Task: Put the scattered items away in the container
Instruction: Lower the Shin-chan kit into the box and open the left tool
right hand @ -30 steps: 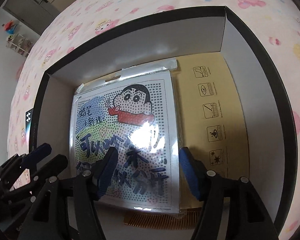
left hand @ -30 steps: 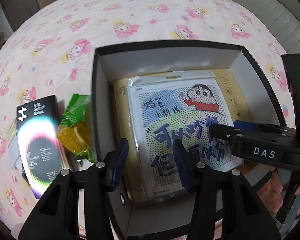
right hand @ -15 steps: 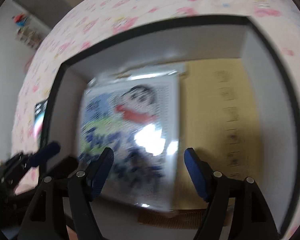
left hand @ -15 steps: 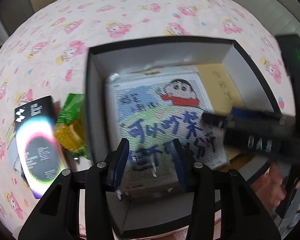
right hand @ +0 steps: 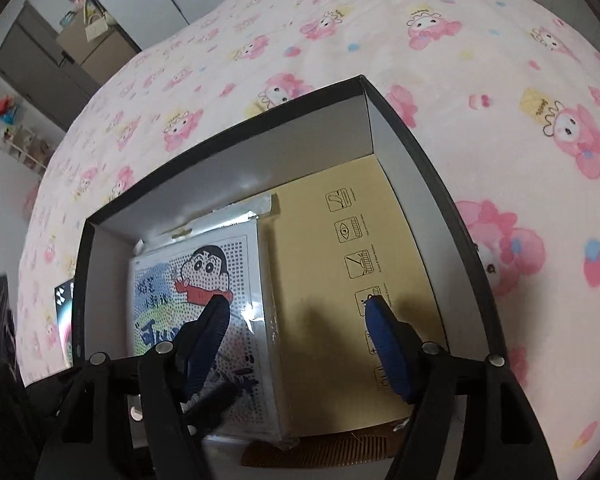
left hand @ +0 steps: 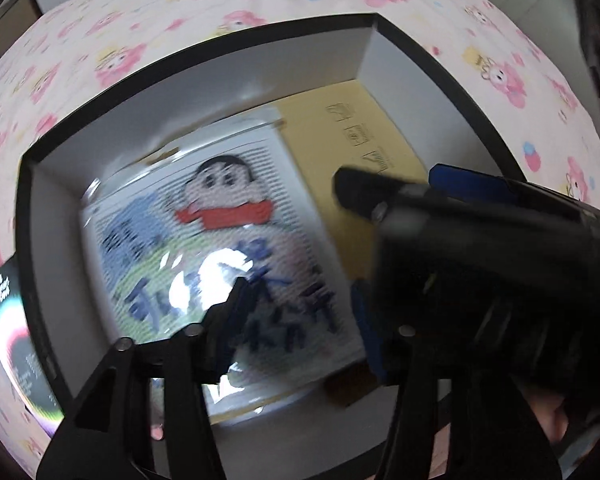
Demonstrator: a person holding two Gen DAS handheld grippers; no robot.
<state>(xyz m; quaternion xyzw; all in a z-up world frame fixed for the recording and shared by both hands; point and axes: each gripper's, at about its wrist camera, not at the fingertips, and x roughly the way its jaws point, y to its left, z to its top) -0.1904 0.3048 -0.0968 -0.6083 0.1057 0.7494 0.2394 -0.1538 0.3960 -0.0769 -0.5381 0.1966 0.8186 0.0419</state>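
Note:
A black-rimmed box with white inner walls (left hand: 220, 92) (right hand: 240, 168) sits on the pink cartoon-print bed. Flat inside it lies a cartoon bead-art pack (left hand: 220, 220) (right hand: 220, 264), on a tan card packet (left hand: 340, 148) (right hand: 320, 280). My left gripper (left hand: 300, 332) hovers over the pack's lower part. Its jaws are opening, with nothing gripped between them. My right gripper (right hand: 298, 344) hangs above the pack's right edge and the tan packet. Its jaws are closing slightly and hold nothing. It crosses the left wrist view at the right (left hand: 392, 184).
A black box with a rainbow ring (left hand: 8, 332) (right hand: 63, 308) lies on the bed just left of the container. A brown comb (right hand: 316, 450) rests on the box floor by the near wall. Cupboards and shelves stand beyond the bed.
My left gripper swung right over the box, so the green snack bag left its view, and its jaws widened. My right gripper rose and tilted up, showing more bed.

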